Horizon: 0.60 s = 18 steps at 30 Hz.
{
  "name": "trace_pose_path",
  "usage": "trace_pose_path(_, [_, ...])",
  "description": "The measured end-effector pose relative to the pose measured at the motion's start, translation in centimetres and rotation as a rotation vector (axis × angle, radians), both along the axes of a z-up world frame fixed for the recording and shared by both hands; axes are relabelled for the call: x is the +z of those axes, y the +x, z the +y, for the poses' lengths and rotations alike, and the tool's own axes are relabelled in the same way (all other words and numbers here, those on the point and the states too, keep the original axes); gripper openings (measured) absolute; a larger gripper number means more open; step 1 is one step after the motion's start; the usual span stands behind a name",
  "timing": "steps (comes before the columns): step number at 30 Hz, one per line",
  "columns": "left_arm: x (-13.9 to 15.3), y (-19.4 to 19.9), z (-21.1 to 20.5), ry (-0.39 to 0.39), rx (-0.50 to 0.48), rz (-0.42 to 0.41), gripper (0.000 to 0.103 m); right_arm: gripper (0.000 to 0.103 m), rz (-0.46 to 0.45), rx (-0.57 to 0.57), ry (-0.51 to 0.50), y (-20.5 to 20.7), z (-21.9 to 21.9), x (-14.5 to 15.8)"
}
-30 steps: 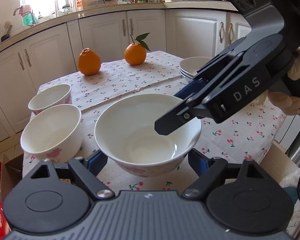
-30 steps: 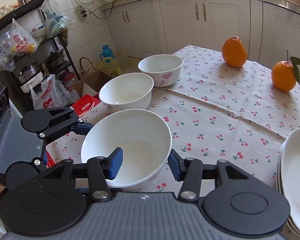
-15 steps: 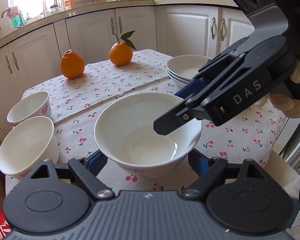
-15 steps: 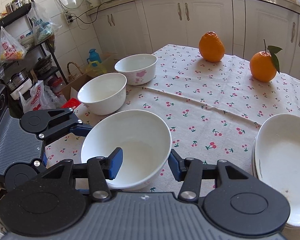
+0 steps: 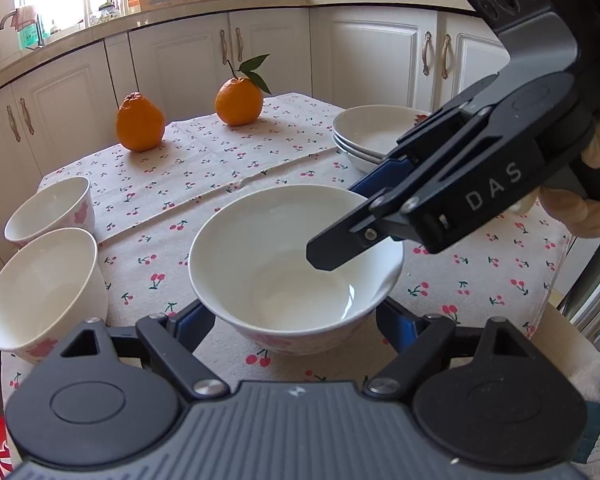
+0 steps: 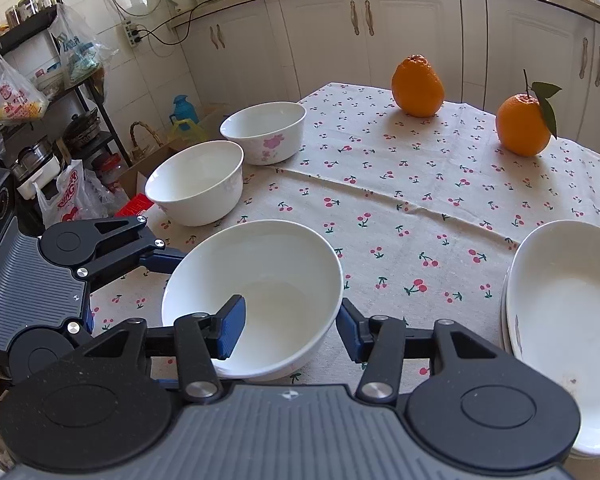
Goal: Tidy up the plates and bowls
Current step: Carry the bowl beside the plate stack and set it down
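A white bowl with pink flowers is held a little above the cherry-print tablecloth. My left gripper is shut on it, blue pads against its outer wall on both sides. My right gripper straddles the bowl's near rim, one pad inside and one outside; a gap shows at the pads. Two more white bowls stand at the table's left edge, also in the right wrist view. A stack of white plates sits on the right.
Two oranges stand at the far side of the table. White kitchen cabinets run behind. A shelf with bags and pots and a cardboard box stand on the floor beyond the bowls' side of the table.
Both grippers have carried the bowl to the right, away from the two bowls and toward the plate stack. The grips have not changed.
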<state>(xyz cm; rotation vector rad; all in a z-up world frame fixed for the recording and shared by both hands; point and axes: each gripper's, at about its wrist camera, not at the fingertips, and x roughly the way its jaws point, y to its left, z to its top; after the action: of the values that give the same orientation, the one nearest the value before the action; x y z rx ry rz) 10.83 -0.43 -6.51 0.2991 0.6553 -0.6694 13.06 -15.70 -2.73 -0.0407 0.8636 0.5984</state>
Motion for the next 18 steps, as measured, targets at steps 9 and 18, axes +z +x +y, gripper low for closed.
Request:
trace_pose_path(9, [-0.32, 0.26, -0.05, 0.002, 0.001, 0.002, 0.088, 0.060, 0.013, 0.010, -0.001, 0.50, 0.07, -0.41])
trace_pose_path(18, [-0.45, -0.29, 0.89, -0.010, 0.016, 0.029, 0.097, 0.089, -0.017, 0.000, -0.005, -0.05, 0.37, 0.16])
